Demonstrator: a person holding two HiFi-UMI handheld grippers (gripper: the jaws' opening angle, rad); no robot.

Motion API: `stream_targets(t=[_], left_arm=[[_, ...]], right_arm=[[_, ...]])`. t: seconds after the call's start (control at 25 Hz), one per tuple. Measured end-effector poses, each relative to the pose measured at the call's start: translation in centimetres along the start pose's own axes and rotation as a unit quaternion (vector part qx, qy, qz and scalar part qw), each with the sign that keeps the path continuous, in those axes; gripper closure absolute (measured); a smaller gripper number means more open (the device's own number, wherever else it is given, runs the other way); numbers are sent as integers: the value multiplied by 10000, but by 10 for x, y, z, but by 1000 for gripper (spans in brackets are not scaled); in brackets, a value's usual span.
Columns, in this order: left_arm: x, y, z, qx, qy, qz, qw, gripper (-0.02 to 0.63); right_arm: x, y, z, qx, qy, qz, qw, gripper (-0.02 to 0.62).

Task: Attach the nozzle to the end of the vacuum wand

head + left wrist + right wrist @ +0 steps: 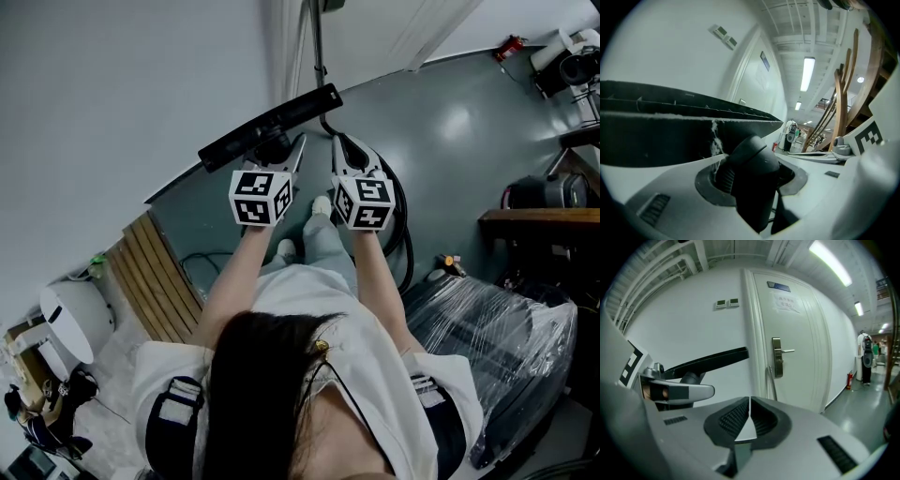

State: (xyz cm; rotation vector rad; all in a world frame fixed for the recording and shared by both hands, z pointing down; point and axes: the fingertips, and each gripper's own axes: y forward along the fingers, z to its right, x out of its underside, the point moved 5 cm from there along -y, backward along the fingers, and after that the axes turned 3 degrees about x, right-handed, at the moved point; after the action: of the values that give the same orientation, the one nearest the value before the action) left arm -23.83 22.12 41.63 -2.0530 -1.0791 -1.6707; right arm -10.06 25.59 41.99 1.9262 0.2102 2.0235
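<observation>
In the head view my left gripper [286,150] is shut on the neck of a long black floor nozzle [272,122], held out in front of me with its wide head lying crosswise. The left gripper view shows the nozzle's round neck [752,173] clamped between the jaws, with the head [670,131] stretching off to the left. My right gripper [339,142] hangs beside it, shut and empty; its ribbed pads [736,417] meet with nothing between them. The thin vacuum wand [317,47] stands upright by the door ahead, and it appears as a slim tube [771,383] in the right gripper view.
A white door with a lever handle [778,355] stands ahead in the white wall. A black hose [405,225] loops on the grey floor to my right. A plastic-wrapped bundle [497,337] lies at the right, wooden slats [155,281] at the left. A fire extinguisher [507,45] stands far right.
</observation>
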Motion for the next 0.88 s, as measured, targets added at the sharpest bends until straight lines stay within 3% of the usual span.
stream_targets(t=[0.88], left_arm=[[-23, 107, -14, -550, -100, -20, 9984, 408]], right_arm=[[-31, 85, 75, -277, -110, -130, 9995, 580]])
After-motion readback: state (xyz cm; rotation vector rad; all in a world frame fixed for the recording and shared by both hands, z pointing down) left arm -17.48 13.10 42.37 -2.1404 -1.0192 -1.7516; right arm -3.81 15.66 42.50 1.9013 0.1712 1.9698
